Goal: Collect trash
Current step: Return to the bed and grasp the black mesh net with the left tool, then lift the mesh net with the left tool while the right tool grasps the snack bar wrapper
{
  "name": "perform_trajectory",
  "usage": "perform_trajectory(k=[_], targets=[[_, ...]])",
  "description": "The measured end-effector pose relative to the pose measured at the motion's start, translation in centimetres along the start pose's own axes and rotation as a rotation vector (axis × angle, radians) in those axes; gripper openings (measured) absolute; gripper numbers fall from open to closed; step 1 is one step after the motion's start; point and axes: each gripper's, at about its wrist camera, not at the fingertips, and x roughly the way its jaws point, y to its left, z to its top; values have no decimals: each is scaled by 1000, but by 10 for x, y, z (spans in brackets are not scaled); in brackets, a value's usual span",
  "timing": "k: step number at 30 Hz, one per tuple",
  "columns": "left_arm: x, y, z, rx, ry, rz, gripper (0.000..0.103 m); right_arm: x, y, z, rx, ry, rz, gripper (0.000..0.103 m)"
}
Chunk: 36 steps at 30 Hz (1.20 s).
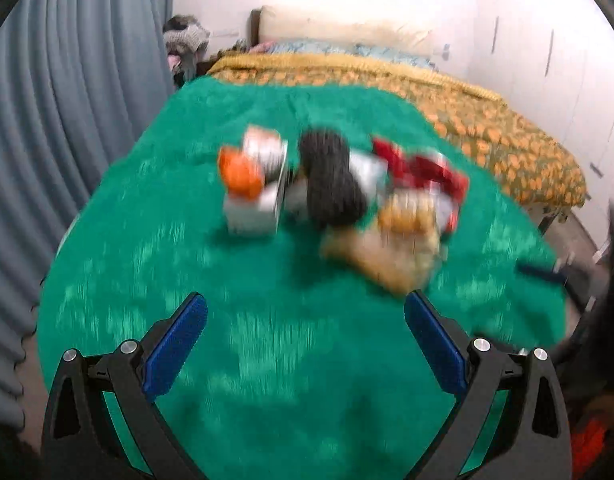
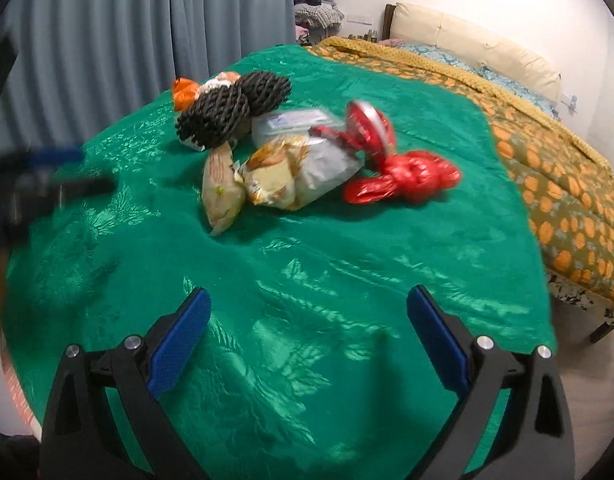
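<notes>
Green satin cloth (image 1: pixel 267 320) covered the near end of a bed in the left wrist view, with a grey curtain (image 1: pixel 67 120) to the left and an orange-patterned bedspread (image 1: pixel 487 120) beyond. That view was blurred by motion. The left gripper (image 1: pixel 305 307) hung over bare cloth with its blue-padded jaws spread wide, holding and touching nothing. The trash pile lay ahead of the jaws, well apart from the left-hand pad; a tan snack bag (image 1: pixel 387 256) at its near edge came close to the right-hand pad. Only this view showed a white carton (image 1: pixel 255 204) under the orange wrapper (image 1: pixel 239 172) on the pile's left side.

Sharper, the right wrist view showed the same green cloth (image 2: pixel 307 320) and the right gripper (image 2: pixel 309 300), likewise wide open and empty above bare fabric. The pile sat well ahead of it and apart from both pads. Here the items separated clearly: a black ridged bag (image 2: pixel 227 112) at the back, a pale snack bag (image 2: pixel 223 188) nearest, a crumpled silver packet (image 2: pixel 307 168) beside it, and a knotted red plastic bag (image 2: pixel 407 178) on the right. At the left edge a dark blurred shape with a blue pad appeared.
</notes>
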Motion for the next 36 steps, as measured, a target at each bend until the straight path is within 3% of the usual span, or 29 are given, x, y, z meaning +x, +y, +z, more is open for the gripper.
perform_trajectory(k=[3, 6, 11, 13, 15, 17, 25, 31, 34, 36], targets=[[15, 1, 35, 24, -24, -40, 98, 1, 1, -4, 9, 3, 13, 96], [39, -1, 60, 39, 3, -61, 95, -5, 3, -9, 15, -7, 29, 96], [90, -4, 84, 37, 136, -87, 80, -22, 0, -20, 46, -30, 43, 96], [106, -7, 84, 41, 171, -79, 70, -31, -2, -24, 59, -46, 43, 96], [113, -5, 82, 34, 190, -100, 44, -39, -3, -26, 64, -58, 41, 96], [108, -6, 80, 22, 170, -100, 33, -47, -5, -27, 66, -73, 39, 96], [19, 22, 42, -48, 108, -98, 33, -56, -13, -29, 57, -88, 31, 96], [-5, 36, -16, -46, 150, -31, 36, -45, -1, -13, 22, -64, 136, 95], [3, 39, -32, -56, 158, -18, 46, -40, 6, -2, -11, -50, 182, 95], [9, 43, -37, -77, 145, -16, 65, -38, 13, 6, -46, -48, 202, 94]])
